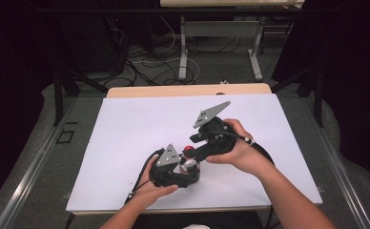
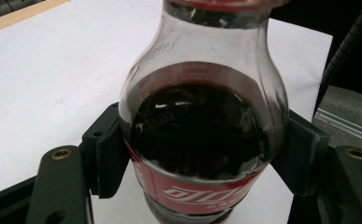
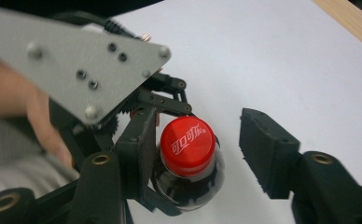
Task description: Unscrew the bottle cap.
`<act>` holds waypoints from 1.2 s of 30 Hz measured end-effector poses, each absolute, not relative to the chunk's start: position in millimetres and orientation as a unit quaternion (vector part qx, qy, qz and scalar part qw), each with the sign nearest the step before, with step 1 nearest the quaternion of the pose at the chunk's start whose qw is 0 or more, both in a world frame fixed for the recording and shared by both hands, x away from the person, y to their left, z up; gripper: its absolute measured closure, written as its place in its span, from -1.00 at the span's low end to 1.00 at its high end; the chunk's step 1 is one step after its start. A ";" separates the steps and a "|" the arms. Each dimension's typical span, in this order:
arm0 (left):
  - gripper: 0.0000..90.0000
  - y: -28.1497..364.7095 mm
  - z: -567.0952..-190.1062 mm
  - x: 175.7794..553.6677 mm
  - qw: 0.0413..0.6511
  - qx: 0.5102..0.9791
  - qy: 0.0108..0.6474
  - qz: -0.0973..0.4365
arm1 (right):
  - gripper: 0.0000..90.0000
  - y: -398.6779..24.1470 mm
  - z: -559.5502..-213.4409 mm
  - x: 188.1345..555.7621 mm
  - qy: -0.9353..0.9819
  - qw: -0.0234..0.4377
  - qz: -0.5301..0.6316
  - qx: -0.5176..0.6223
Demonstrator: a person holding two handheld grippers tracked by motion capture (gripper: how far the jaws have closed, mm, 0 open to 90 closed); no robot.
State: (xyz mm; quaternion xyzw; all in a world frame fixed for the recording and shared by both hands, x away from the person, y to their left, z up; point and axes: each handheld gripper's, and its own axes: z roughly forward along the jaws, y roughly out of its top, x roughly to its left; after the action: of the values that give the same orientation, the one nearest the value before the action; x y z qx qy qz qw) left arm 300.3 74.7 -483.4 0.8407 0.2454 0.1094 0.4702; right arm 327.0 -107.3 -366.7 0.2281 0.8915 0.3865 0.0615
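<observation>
Claw work here centres on a small cola bottle (image 2: 202,140) standing upright on the white bench (image 1: 126,124), near its front edge and a little left of centre. Going from the biggest thing down: the bench carries nothing else besides the bottle and the two hands with their tools. The left claw (image 1: 180,174) is clamped around the bottle's body, its pads (image 2: 111,154) pressing on both sides just above the red label, so the bottle is held steady and upright. The right claw (image 3: 202,149) comes in from above and the right; its jaws are parted, one pad (image 3: 139,149) lying against or just beside the red cap (image 3: 187,145), the other standing well off it with bare bench showing between. It grips nothing at this moment. As a judgement, the job looks like unscrewing the cap: the bracing hold is done, the cap sits on the neck, and whether it has been loosened at all cannot be told. What seems left is for the right claw to close on the cap, twist, and lift it away.
</observation>
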 end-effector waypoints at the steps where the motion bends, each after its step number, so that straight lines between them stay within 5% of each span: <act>1: -0.33 74.9 -483.3 300.7 0.470 0.841 0.245 0.111 | 0.08 -106.9 -366.2 324.1 0.886 0.064 0.389 0.244; 14: -0.33 75.2 -482.8 300.6 0.468 0.841 0.245 0.115 | 0.36 -92.2 -372.9 308.5 0.882 0.112 0.361 0.281; 21: -0.33 73.6 -485.2 299.5 0.468 0.843 0.244 0.103 | 0.36 -110.2 -375.0 348.1 0.922 0.005 0.377 0.093; 25: -0.33 73.1 -486.0 299.9 0.467 0.845 0.243 0.098 | 0.35 -113.3 -378.2 355.9 0.922 -0.010 0.384 0.049; 30: -0.33 74.0 -484.1 299.7 0.472 0.840 0.245 0.104 | 0.05 -113.0 -377.9 347.5 0.906 0.007 0.403 0.129; 36: -0.33 73.7 -484.2 300.4 0.471 0.838 0.249 0.114 | 0.10 -110.3 -370.9 324.3 0.866 0.049 0.413 0.279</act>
State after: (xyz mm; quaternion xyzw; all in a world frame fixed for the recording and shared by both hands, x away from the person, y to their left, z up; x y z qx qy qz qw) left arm 300.4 73.7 -484.2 0.8383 0.2495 0.1137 0.4712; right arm 324.3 -110.3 -370.9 0.2794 0.8656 0.4127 0.0488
